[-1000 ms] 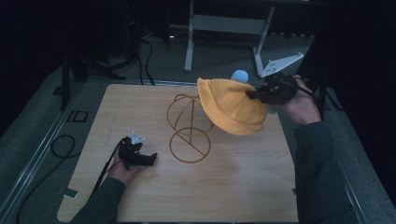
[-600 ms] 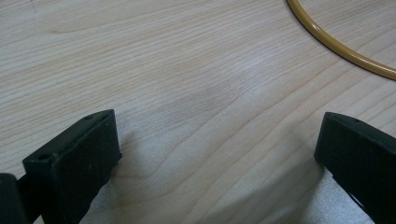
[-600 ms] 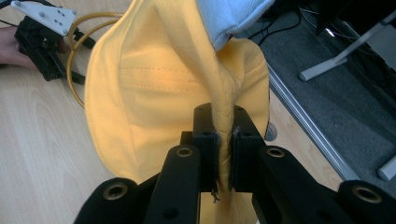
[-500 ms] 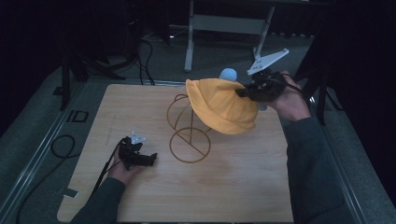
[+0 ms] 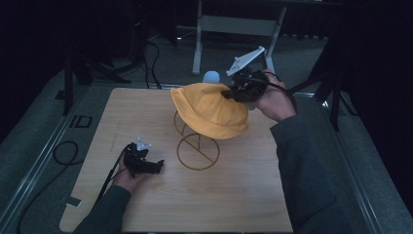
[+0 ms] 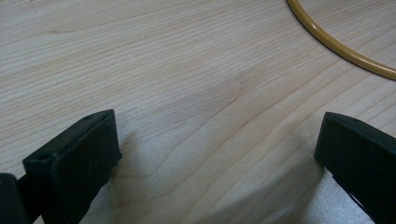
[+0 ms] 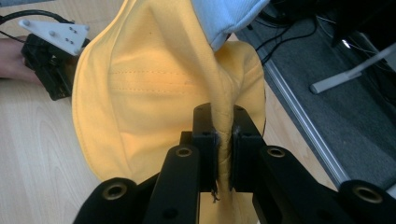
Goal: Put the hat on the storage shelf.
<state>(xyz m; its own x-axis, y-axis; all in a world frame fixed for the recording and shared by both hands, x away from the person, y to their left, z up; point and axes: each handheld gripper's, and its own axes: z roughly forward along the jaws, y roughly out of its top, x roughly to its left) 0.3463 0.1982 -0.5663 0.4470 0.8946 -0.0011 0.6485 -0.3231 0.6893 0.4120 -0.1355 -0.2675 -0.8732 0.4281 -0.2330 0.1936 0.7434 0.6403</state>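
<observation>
The high view is dim, and the room around the table [image 5: 146, 117] is almost black. Both gripper views are bright and clear. The nearest jaws look soft and blurry, with pale grey shadows beside them.

**My Table in a Dark Test Room**

I think I am in a lab or a recording room, not a home. I sit at a light wood table [image 5: 146, 117] that stands alone on a grey carpet floor [image 5: 34, 141]. All around it the room is very dark, with black walls or curtains. Black cables [image 5: 63, 153] snake over the floor beside the table. Behind the table I see the pale metal legs of a stand [image 5: 234, 24]. Dark poles [image 5: 68, 83] rise near the table's far corners. A metal rail [image 5: 44, 156] runs along the table's left side.
</observation>
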